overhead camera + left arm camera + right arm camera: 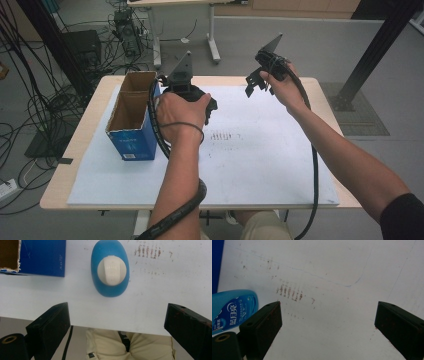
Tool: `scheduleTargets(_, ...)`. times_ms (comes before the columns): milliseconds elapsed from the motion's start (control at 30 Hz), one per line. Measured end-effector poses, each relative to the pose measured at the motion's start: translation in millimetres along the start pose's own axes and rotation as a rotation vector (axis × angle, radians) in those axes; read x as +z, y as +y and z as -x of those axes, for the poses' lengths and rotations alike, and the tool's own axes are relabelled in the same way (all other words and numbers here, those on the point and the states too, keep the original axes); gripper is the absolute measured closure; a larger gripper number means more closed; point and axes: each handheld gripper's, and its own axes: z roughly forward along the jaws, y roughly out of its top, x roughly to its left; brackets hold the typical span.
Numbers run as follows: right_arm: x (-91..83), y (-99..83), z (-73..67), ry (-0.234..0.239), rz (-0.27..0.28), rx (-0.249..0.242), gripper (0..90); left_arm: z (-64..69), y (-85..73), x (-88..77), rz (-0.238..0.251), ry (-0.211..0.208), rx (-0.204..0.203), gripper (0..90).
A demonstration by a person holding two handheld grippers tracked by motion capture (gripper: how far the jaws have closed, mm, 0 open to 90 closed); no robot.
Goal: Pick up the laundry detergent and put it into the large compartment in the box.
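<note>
From the high view I see my left gripper (192, 97) at centre frame beside the box (134, 116), and my right gripper (260, 80) raised at upper centre over the sheet (260, 160); the bottle is hidden under my left hand there; my left gripper view shows the bottle (110, 267) end-on at top centre, blue with a white cap, standing on the sheet, the box corner at upper left; my right gripper view catches the bottle's labelled side at the left edge (233, 308), and brown smudges (289, 292) on the sheet. Both pairs of jaws stand wide, holding nothing and touching nothing. I count one bottle, one box, one sheet, two grippers.
</note>
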Motion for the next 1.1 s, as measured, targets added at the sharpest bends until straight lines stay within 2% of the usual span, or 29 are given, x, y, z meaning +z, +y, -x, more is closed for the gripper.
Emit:
scheduleTargets(167, -0.9, -1.0, -3.0, -0.003, 0.002, -0.007, 7.6, 1.2, 6.3, -0.4, 0.000, -0.006, 0.002, 6.7)
scheduleTargets(600, -6.8, -3.7, -1.7, -0.003, 0.013, -0.003, 7.6, 12.3, 30.8, 1.8, -0.001, 0.021, 0.012, 6.7)
scheduleTargets(733, -7.5, -4.0, 0.2, -0.003, 0.014, -0.002, 7.6, 13.5, 38.4, 5.8, -0.009, 0.030, 0.016, 6.6)
scheduleTargets(1100, -7.8, -3.3, 3.2, -0.005, 0.009, 0.002, 7.6, 11.0, 46.7, 11.9, -0.002, 0.023, 0.020, 5.5)
